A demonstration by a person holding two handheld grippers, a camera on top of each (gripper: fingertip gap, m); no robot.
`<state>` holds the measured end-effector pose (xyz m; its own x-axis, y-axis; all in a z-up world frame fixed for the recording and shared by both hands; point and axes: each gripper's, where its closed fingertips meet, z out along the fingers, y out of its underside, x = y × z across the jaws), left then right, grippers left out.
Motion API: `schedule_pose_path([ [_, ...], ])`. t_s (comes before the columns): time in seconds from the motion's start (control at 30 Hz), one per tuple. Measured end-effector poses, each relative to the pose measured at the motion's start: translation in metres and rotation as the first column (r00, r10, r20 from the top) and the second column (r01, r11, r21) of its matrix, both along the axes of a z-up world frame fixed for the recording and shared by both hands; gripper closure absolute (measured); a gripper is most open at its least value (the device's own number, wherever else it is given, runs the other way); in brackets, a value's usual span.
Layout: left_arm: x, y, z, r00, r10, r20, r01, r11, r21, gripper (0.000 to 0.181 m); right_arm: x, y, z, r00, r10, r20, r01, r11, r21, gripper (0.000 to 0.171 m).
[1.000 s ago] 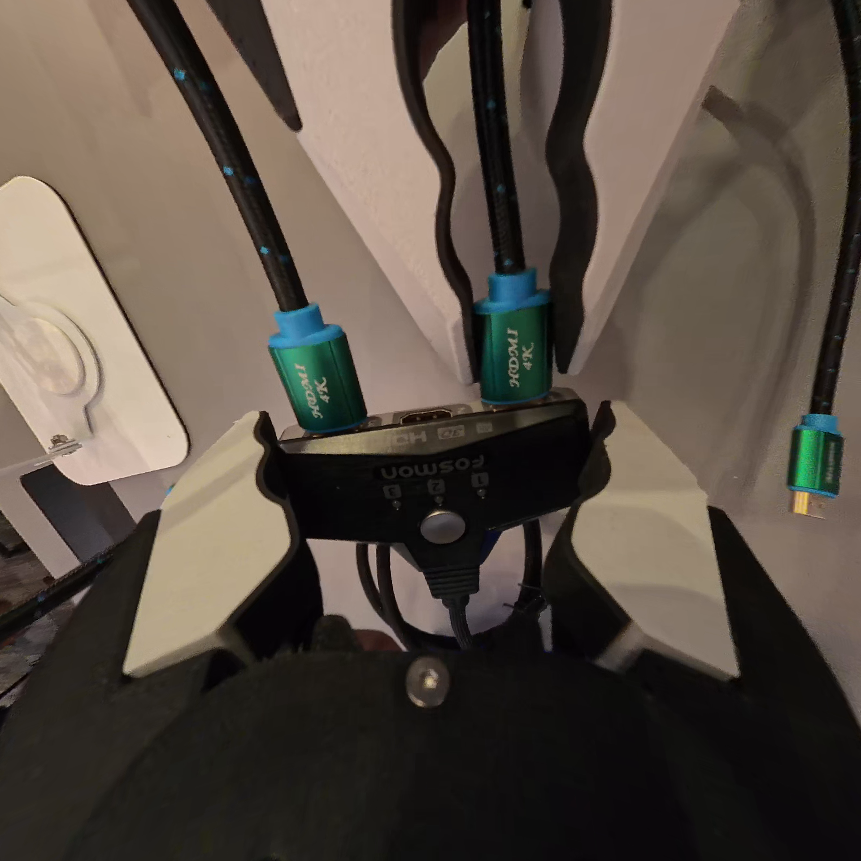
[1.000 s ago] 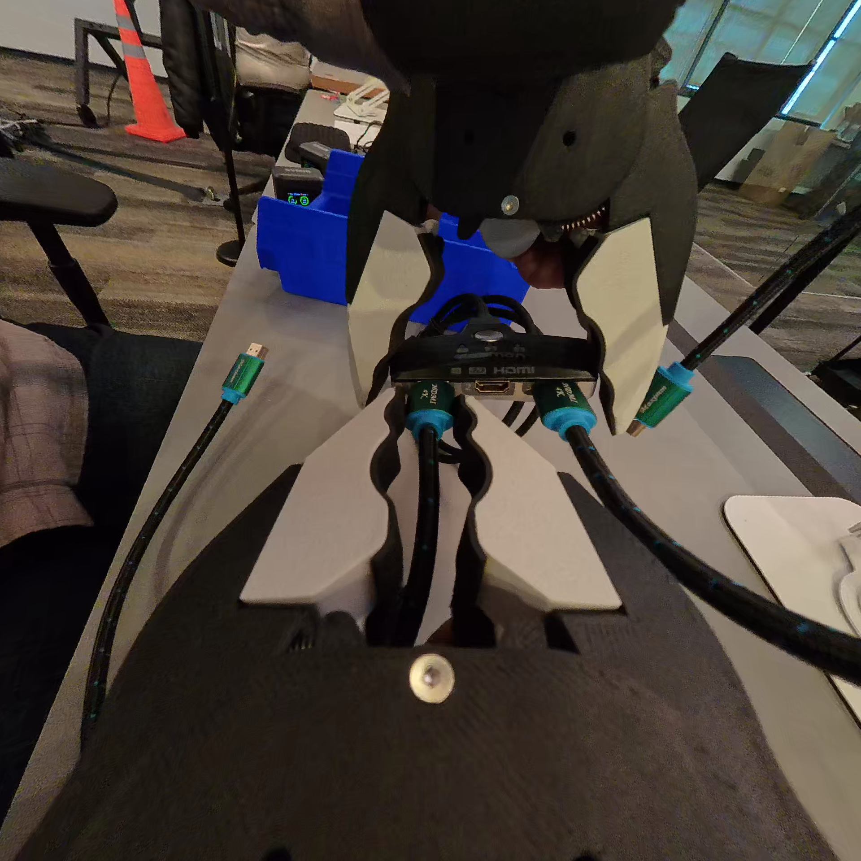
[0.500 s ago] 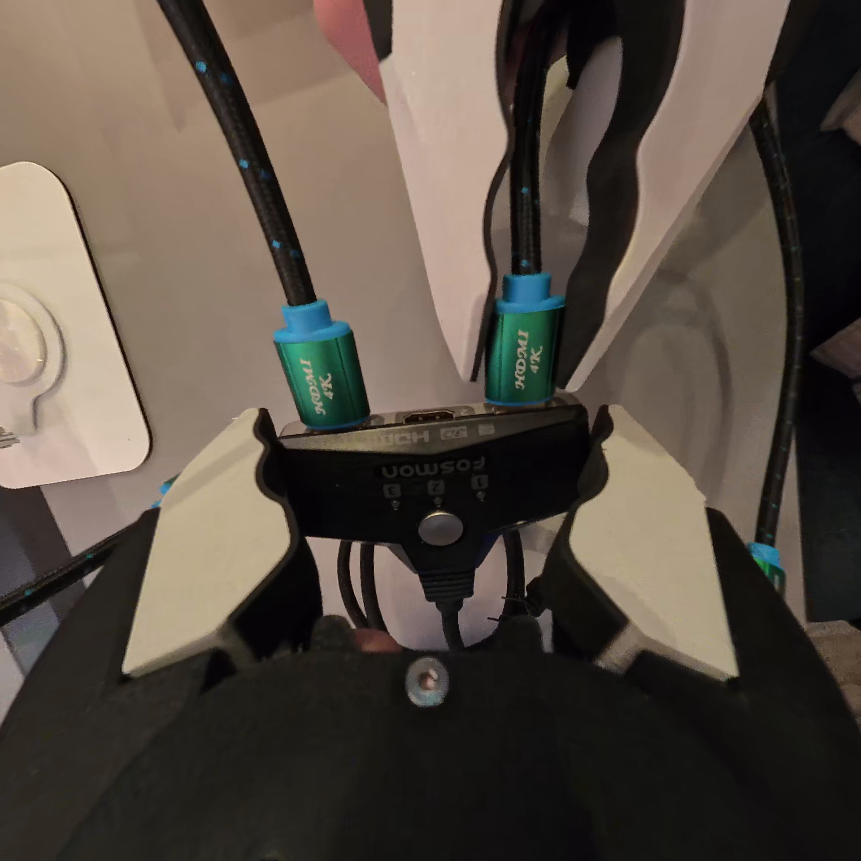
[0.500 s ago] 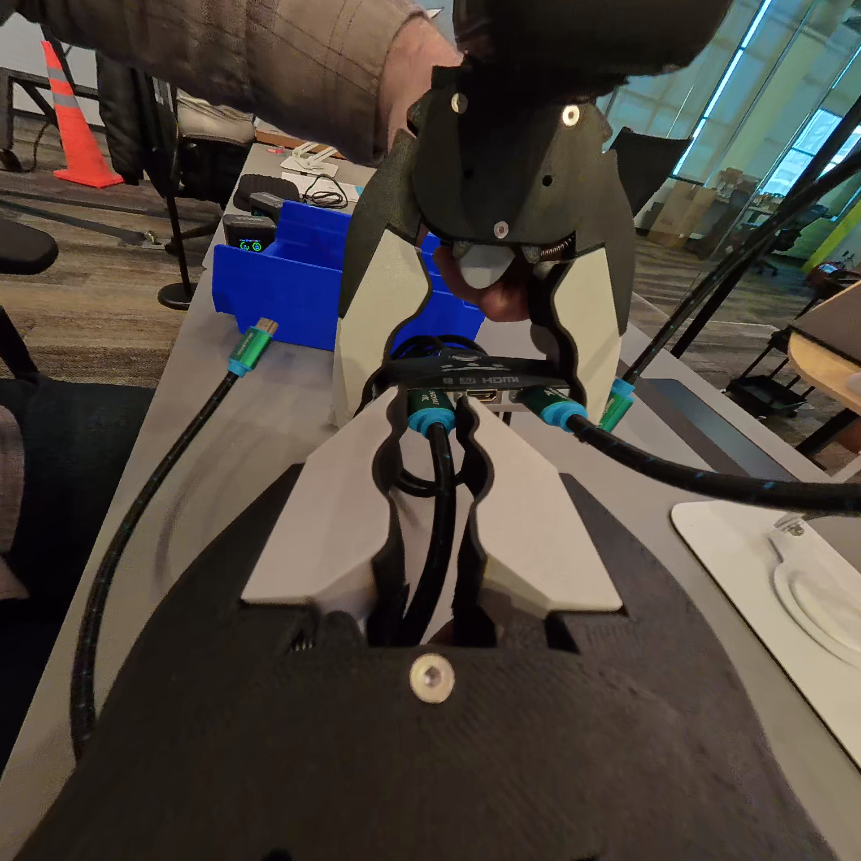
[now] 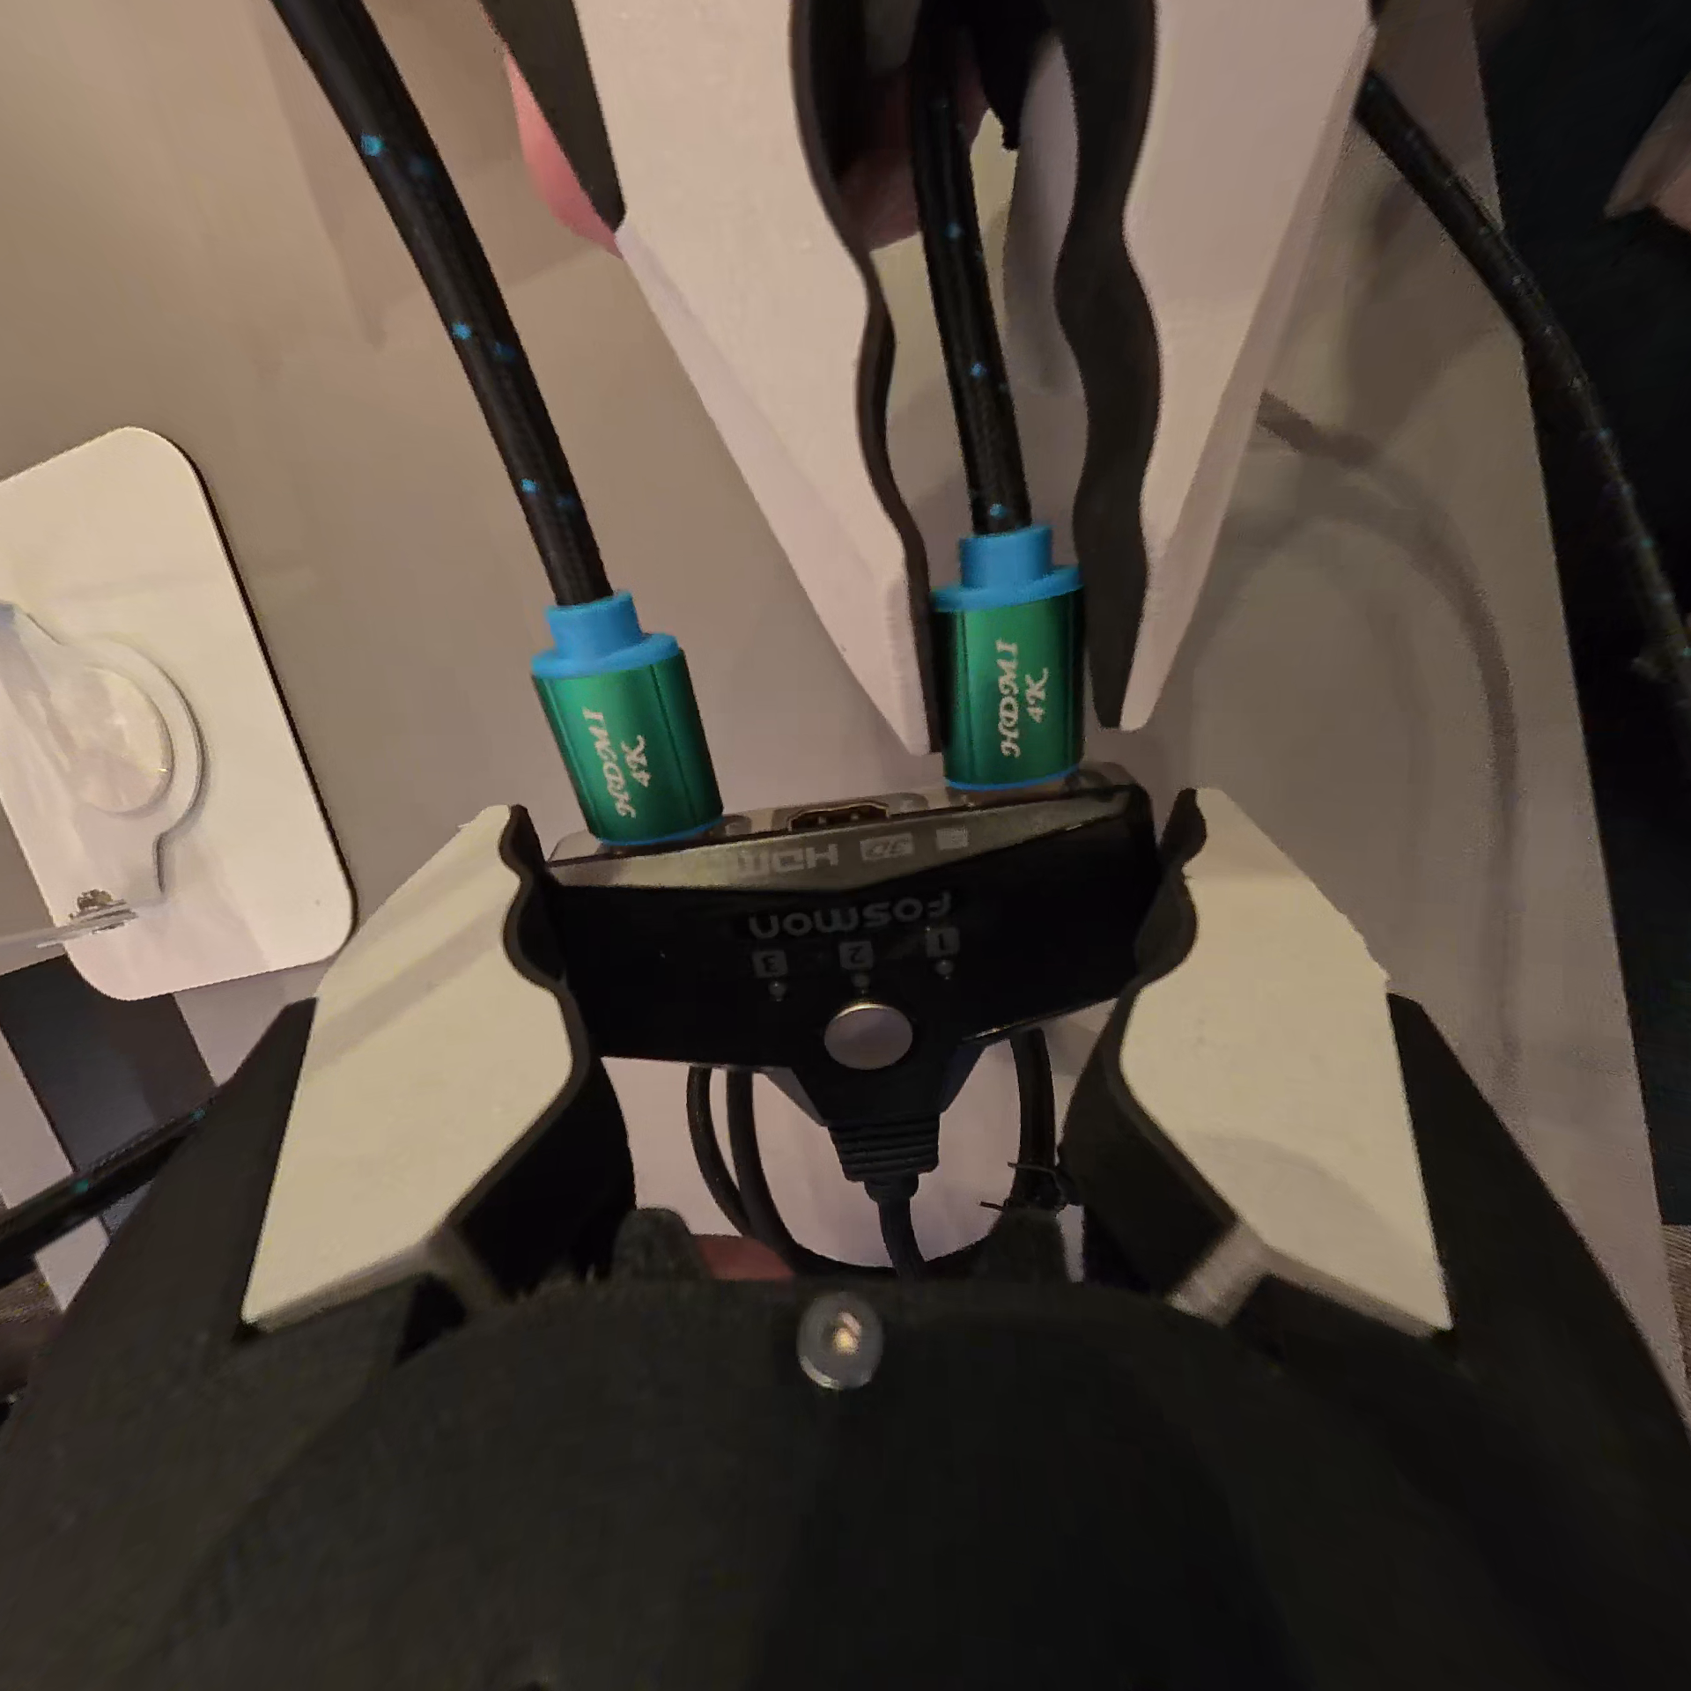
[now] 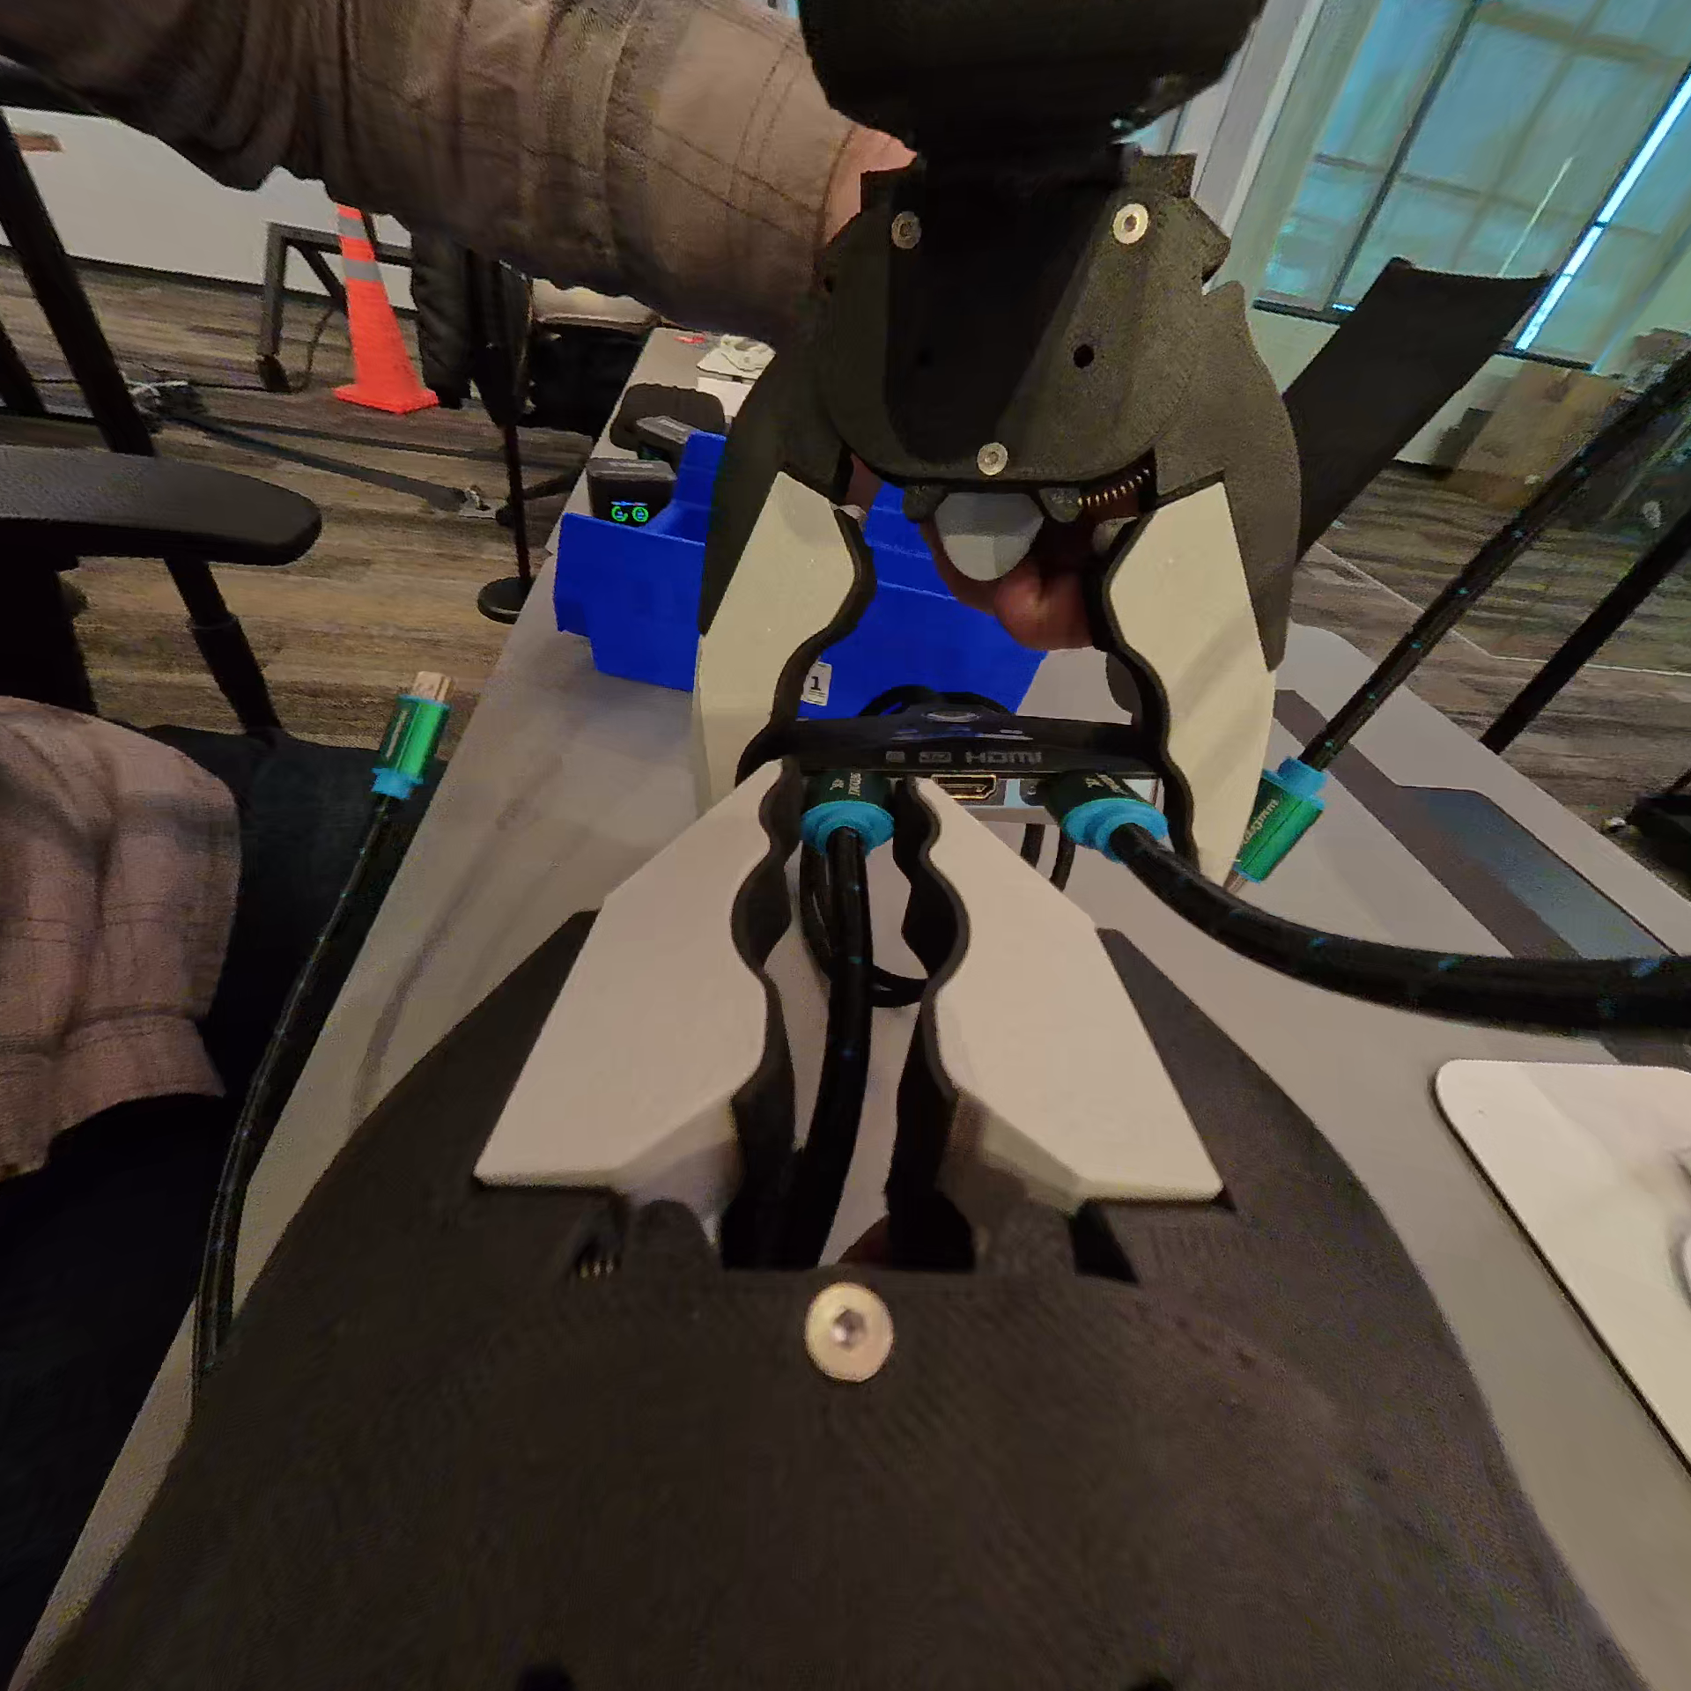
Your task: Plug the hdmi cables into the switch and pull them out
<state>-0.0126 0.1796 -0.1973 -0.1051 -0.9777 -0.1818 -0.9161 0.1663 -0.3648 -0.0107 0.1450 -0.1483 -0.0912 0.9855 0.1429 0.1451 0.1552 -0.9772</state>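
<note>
1. Left wrist view shows the left gripper (image 5: 851,915) closed on the two ends of the black switch (image 5: 851,924), which it holds above the grey desk (image 6: 567,778).
2. Two green plugs sit in the outer ports: one plug (image 5: 627,732) on the left of this view, the other plug (image 5: 1011,686) on the right. The middle port (image 5: 833,814) is empty.
3. The right gripper (image 6: 846,823) is nearly closed around the cable (image 6: 846,961) just behind the second plug. I cannot tell if its fingers truly press it.
4. Compared with one second ago, little has changed: both plugs are seated as before, and only the view has shifted a bit, so the pair seems to have been lifted or tilted.
5. I judge that this plug was either just pushed in or is about to be pulled out.
6. A third plug (image 6: 407,741) hangs free at the desk edge, and a fourth plug (image 6: 1276,823) lies beside the switch.
</note>
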Motion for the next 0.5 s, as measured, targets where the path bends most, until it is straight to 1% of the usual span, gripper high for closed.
schedule_pose_path([
  [0.1, -0.001, 0.002, 0.000, 1.000, 0.008, -0.015, -0.008, 1.000, 0.008, 0.058, 0.000, 0.003, 0.000, 1.000, -0.023, -0.009, 0.022, 1.000, -0.015, 0.155],
  [0.23, -0.003, 0.003, -0.004, 0.999, 0.030, -0.028, -0.031, 0.999, -0.012, 0.058, -0.001, 0.005, -0.006, 0.997, -0.063, 0.035, 0.062, 0.998, 0.031, 0.154],
  [0.33, -0.003, 0.004, -0.004, 0.999, 0.033, -0.034, -0.033, 0.999, -0.017, 0.058, -0.001, 0.001, -0.009, 0.998, -0.036, 0.046, 0.036, 0.999, -0.001, 0.142],
  [0.4, -0.003, 0.004, -0.004, 0.999, 0.030, -0.041, -0.031, 0.999, -0.015, 0.058, -0.002, 0.001, -0.015, 0.996, -0.041, 0.075, 0.039, 0.999, 0.018, 0.137],
  [0.47, -0.002, 0.001, -0.006, 0.998, 0.023, -0.050, -0.024, 1.000, -0.020, 0.058, -0.004, 0.002, -0.020, 0.994, -0.054, 0.099, 0.048, 0.997, 0.059, 0.133],
  [0.5, -0.001, 0.000, -0.007, 0.998, 0.021, -0.051, -0.022, 1.000, -0.023, 0.058, -0.005, 0.001, -0.017, 0.995, -0.056, 0.080, 0.051, 0.996, 0.071, 0.136],
])
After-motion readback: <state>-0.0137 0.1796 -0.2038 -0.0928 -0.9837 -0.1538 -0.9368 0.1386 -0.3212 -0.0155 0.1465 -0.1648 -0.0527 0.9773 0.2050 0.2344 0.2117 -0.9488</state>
